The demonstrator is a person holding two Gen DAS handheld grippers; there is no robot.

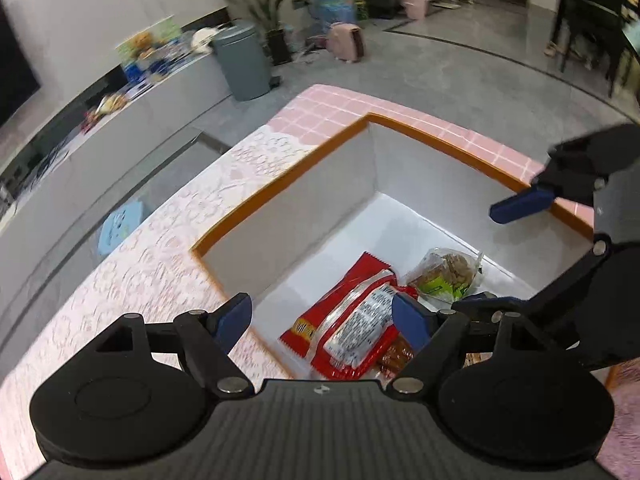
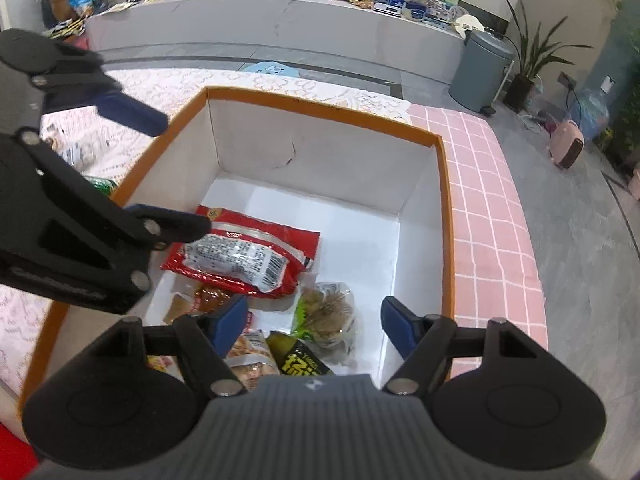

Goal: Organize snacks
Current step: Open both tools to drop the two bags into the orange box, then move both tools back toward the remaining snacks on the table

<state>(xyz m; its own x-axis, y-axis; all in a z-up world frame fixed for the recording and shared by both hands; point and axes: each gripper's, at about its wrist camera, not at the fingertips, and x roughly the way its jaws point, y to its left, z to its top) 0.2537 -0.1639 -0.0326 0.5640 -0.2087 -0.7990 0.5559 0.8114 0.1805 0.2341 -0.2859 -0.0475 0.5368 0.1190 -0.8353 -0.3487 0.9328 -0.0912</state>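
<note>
Both hand-held grippers hover over the orange-rimmed white cardboard box (image 2: 446,184) on the pink-clothed worktop (image 2: 492,184).

Left hand-held gripper (image 1: 322,318): fingers spread, nothing between them. Right hand-held gripper (image 2: 314,322): likewise released and empty.

Contents, all lying flat on the box floor: red plastic snack packet with a white printed label (image 2: 244,254); clear bag of brown biscuits with a green label (image 2: 326,314); dark packet with yellow lettering (image 2: 298,362); small orange-brown wrapped pieces (image 2: 208,298), partly hidden.

Key relation: in the left wrist view the red packet (image 1: 352,324) sits directly ahead of and below the left fingers, its long axis running away from the gripper and slightly rightward, toward the box's far corner. The biscuit bag (image 1: 446,274) lies further right, nearer the right hand-held gripper (image 1: 516,256).

More snacks appear on the worktop at the box's left side in the right wrist view, blurred; type cannot be told.

Judgement: left hand nearer to the red packet; a grasp across its short width looks most workable.
</note>
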